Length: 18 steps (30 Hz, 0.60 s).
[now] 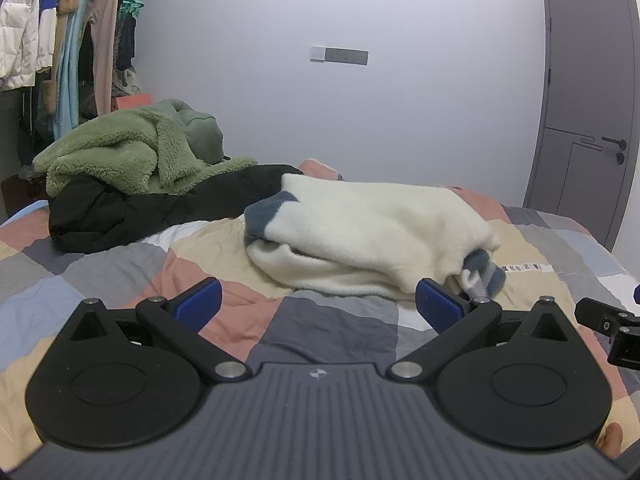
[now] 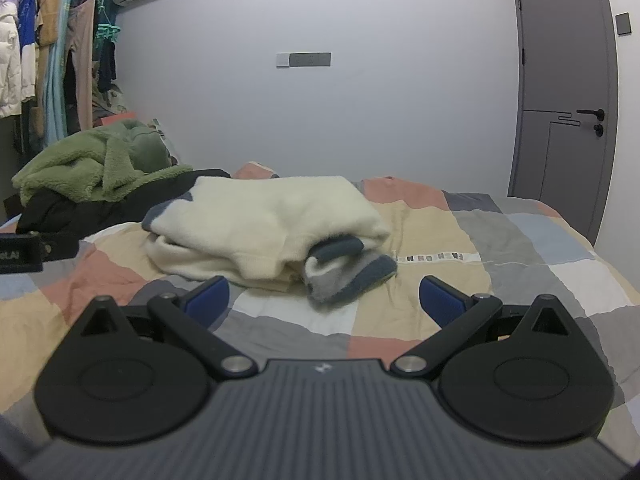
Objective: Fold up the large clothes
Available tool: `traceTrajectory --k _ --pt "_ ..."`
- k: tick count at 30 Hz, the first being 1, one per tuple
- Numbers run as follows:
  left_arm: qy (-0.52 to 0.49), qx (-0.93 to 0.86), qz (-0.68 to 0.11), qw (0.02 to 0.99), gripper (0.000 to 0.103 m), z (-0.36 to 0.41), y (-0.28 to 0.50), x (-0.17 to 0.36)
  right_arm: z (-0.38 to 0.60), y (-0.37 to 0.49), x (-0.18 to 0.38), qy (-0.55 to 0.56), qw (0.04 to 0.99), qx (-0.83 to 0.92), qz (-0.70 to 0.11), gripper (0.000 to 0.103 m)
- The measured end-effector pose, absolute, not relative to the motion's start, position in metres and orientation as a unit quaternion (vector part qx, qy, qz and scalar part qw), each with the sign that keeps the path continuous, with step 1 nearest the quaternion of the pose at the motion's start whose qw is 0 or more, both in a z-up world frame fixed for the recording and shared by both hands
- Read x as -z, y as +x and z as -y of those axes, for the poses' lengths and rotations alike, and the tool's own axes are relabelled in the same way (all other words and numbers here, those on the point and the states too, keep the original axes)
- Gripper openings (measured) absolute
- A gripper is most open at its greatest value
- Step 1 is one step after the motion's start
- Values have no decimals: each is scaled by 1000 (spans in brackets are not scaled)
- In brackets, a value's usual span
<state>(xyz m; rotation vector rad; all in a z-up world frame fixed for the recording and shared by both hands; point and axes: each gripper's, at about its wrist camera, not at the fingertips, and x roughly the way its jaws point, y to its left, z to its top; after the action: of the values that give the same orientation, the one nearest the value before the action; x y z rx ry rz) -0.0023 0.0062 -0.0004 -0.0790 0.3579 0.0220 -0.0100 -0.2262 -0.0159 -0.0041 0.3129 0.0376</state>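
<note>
Left gripper [image 1: 318,300] and right gripper [image 2: 324,298] level, low over patchwork quilt bed [image 2: 520,232], fingers spread, empty. Folded cream fleece garment with blue-grey trim [image 2: 272,224] mid-bed, just ahead.

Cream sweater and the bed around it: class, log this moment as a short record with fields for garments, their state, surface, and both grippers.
folded garment: cream sweater with blue-grey cuffs, bundled on the bed
unfolded pile: green fleece heaped on a black coat
surface: patchwork quilt
left gripper: open, empty, short of the sweater
right gripper: open, empty, short of the sweater
backdrop: grey door, hanging clothes
</note>
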Motion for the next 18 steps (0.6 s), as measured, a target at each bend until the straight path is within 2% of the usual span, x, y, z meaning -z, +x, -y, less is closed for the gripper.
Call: traceTrajectory --k 18 --pt "-39 -11 -177 983 103 -8 -3 0 225 -10 16 -5 987 -15 -158 103"
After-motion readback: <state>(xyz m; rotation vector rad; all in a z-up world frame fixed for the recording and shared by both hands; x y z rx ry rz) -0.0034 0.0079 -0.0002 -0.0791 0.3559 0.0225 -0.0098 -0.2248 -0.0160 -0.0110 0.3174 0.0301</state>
